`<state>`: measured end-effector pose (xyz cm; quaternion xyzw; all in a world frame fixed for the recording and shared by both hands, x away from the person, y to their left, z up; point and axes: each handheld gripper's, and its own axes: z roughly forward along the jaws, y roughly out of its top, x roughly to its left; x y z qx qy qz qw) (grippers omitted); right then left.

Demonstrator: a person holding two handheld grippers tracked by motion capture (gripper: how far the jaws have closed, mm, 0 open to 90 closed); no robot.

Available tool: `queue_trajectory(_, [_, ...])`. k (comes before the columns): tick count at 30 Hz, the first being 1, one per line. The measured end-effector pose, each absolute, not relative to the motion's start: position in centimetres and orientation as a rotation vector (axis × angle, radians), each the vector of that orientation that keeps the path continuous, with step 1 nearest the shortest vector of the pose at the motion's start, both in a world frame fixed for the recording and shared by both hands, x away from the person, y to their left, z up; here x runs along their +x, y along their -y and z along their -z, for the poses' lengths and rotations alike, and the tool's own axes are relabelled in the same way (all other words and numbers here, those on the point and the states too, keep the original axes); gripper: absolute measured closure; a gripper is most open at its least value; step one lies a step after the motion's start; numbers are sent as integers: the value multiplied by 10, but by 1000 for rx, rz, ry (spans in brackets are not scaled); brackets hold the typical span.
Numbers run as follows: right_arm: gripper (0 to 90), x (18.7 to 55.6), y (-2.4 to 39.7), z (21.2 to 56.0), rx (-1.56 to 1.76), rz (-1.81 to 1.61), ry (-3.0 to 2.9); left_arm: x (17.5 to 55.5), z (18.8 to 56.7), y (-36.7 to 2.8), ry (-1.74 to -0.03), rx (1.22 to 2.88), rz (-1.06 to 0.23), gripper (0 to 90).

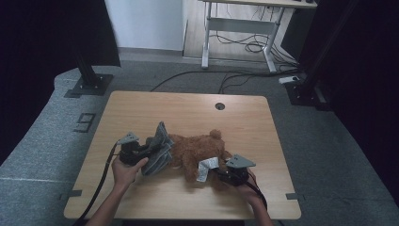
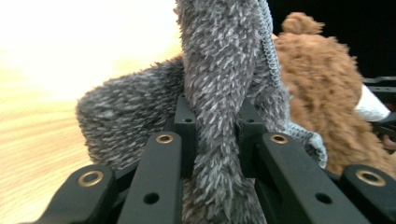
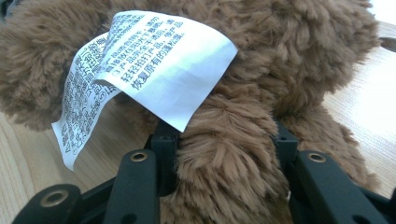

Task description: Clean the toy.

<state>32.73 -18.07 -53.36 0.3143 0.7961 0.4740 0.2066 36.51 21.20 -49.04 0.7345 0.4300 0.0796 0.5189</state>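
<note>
A brown teddy bear (image 1: 197, 149) lies on its side in the middle of the wooden table (image 1: 188, 110). A grey fuzzy knit garment (image 1: 160, 147) bunches against the bear's left end. My left gripper (image 1: 149, 150) comes in from the left and is shut on a fold of it. In the left gripper view the grey fabric (image 2: 219, 84) stands pinched between the jaws of the left gripper (image 2: 217, 126), with the bear (image 2: 322, 93) behind it. My right gripper (image 1: 220, 173) is shut on a limb of the bear (image 3: 280, 56), clamped by the right gripper (image 3: 224, 135). A white printed tag (image 3: 154, 65) hangs over that limb.
A round cable hole (image 1: 219, 106) sits near the table's far edge. Black stand bases (image 1: 89, 84) rest on the carpet at the far left and far right. A white-framed desk (image 1: 235, 28) with loose cables stands beyond the table.
</note>
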Motion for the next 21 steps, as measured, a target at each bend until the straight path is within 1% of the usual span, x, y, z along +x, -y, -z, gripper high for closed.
queue_trajectory(2, [580, 327, 181, 534, 876, -1319, -2216, 367, 483, -211, -1027, 1763, -169, 761])
queue_trajectory(5, [583, 327, 181, 534, 874, -1308, -2208, 371, 465, -201, -988, 1776, -191, 763])
queue_trajectory(8, [584, 327, 181, 534, 859, -1299, -2208, 379, 448, -177, -938, 1797, -195, 763])
queue_trajectory(11, [584, 327, 181, 534, 860, -1304, -2208, 390, 441, -152, -922, 1836, -198, 761])
queue_trajectory(16, [584, 326, 181, 534, 854, -1304, -2209, 402, 444, -120, -915, 1918, -222, 759])
queue_trajectory(19, [583, 326, 182, 534, 847, -1303, -2213, 403, 460, -114, -927, 1984, -242, 764])
queue_trajectory(21, [580, 326, 182, 534, 844, -1308, -2216, 402, 467, -116, -933, 1965, -246, 772])
